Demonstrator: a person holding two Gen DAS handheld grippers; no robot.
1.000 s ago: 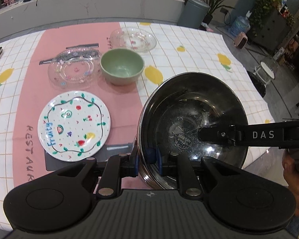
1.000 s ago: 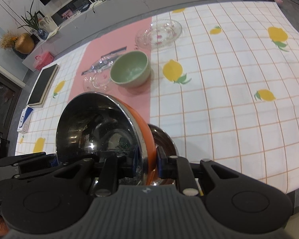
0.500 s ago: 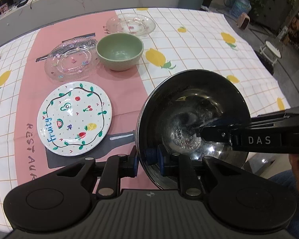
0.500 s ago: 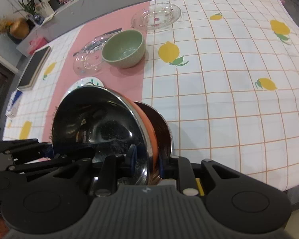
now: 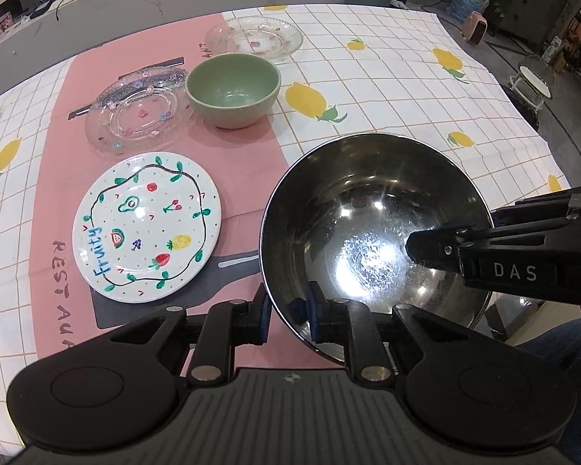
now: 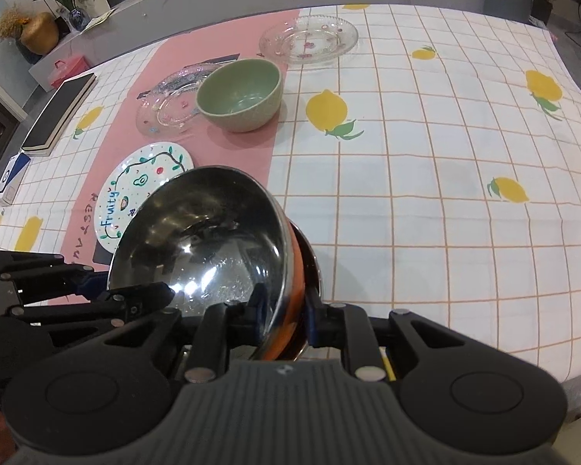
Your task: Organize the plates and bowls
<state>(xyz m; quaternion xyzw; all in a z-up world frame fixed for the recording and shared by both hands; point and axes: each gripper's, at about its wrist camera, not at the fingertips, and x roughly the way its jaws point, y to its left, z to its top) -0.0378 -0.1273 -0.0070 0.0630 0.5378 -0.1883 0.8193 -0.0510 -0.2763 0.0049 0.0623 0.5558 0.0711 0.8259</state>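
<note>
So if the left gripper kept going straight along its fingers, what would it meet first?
The left gripper is already clamped on the rim of the steel bowl, so the bowl's wall comes first. Past it, probably the pink runner; depth is unclear.

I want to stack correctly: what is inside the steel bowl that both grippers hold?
The steel bowl holds no food or dish, only reflections and one finger of the right gripper. The floor under that finger is hidden.

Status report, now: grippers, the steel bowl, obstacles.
Left gripper and right gripper both clamped on steel bowl's rim, opposite sides. Bowl held off the table. Green bowl and fruit plate ahead; nothing blocking.
</note>
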